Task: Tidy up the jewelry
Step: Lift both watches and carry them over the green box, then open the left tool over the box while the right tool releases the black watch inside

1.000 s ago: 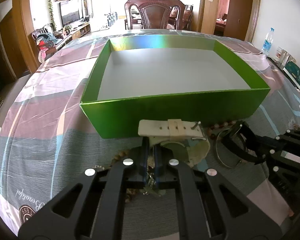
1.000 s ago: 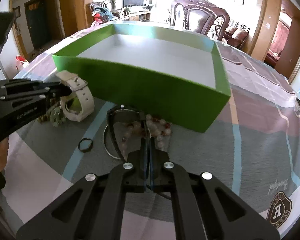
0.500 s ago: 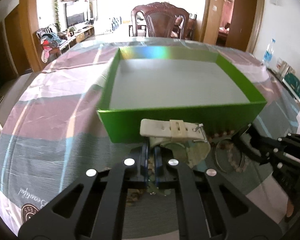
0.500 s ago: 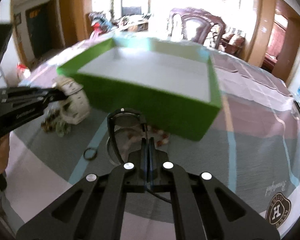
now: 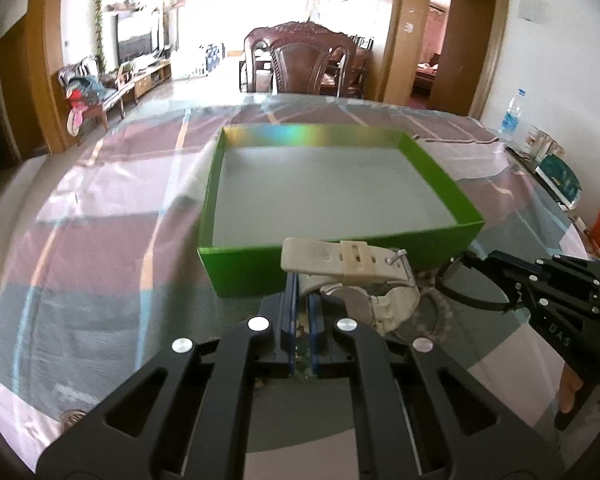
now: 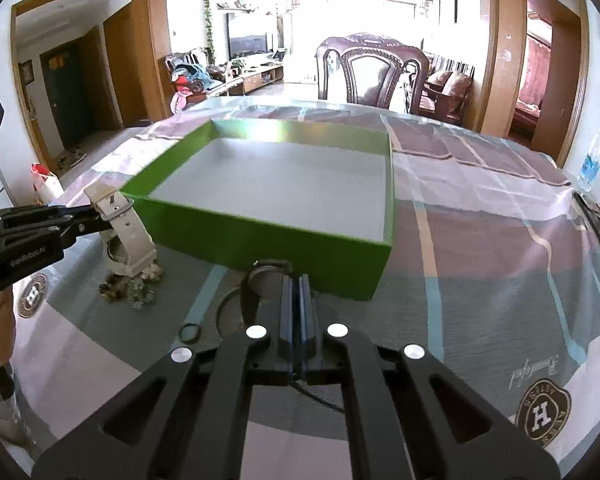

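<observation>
Both grippers had risen since a second before, each carrying its piece clear of the table. Left gripper [image 5: 303, 300] was clenched on the strap of the cream watch [image 5: 352, 276], which a second earlier rested on the cloth by the bead pile [image 6: 130, 286] and now hung above it, just short of the green box [image 5: 340, 256] near wall. Right gripper [image 6: 295, 300] was clamped on the dark watch [image 6: 262, 280]; its band had lifted off the thin bangle [image 6: 224, 308] and the small black ring [image 6: 190, 333], both left on the tablecloth [image 6: 480, 280]. The box floor looked bare. Judged: pick-ups complete, carry over the wall pending; loose beads and rings remain for later passes.
</observation>
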`<state>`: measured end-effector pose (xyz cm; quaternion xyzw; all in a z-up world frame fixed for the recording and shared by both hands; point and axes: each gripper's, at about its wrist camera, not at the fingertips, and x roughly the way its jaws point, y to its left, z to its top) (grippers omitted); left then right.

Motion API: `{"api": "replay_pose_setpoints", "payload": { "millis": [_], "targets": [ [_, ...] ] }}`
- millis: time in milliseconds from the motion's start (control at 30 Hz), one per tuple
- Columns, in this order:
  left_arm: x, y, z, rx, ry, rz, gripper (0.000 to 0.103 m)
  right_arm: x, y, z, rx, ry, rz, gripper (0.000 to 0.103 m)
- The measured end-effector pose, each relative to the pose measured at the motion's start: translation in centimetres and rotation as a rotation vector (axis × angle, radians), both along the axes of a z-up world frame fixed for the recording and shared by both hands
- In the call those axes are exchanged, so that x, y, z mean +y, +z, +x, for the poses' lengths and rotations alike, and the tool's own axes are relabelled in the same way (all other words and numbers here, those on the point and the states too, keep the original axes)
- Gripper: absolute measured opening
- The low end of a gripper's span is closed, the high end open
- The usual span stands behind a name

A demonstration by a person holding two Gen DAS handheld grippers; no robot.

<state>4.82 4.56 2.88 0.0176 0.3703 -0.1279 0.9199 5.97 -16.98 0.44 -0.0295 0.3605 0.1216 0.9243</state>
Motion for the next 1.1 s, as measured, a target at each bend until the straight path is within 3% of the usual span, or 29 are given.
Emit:
{"api": "replay_pose_setpoints", "payload": {
  "millis": [200,333,500,600,667,733,900,967,1100],
  "targets": [
    [0.1,2.9,1.1,-0.038,0.008,0.019,0.006,0.3,3.2,0.9,-0.050,-0.006,-0.037,0.003],
    [0.0,4.4,4.3,-0.073,0.037,0.022,0.006,0.6,4.6,3.3,-0.083,-0.033,-0.043,0.003],
    [0.1,2.7,8.7,-0.019,0.100,0.036,0.006,1.3,2.8,7.7,-0.028,-0.069,-0.044,0.003],
    [0.6,1.0,10.2,0.048,0.106,0.004,0.011,0.8,1.4,9.2,0.006,-0.084,-0.005,0.005],
    [0.9,0.2,10.1,0.082,0.105,0.008,0.017,0.6,1.1,9.2,0.038,-0.084,-0.002,0.031],
    [1.2,-0.2,9.6,0.091,0.099,0.013,0.021,0.2,1.4,8.1,0.033,-0.076,0.023,0.042],
    [2.0,0.3,6.4,0.043,0.085,0.039,0.034,0.2,1.5,4.5,0.012,-0.036,-0.008,0.042],
    [2.5,0.3,4.7,0.022,0.078,0.056,0.043,0.2,0.5,3.7,0.046,-0.012,-0.016,0.042],
    [3.4,-1.2,2.6,0.038,0.097,0.132,0.046,0.3,-2.3,3.5,0.085,-0.011,-0.056,0.042]
  ]
}}
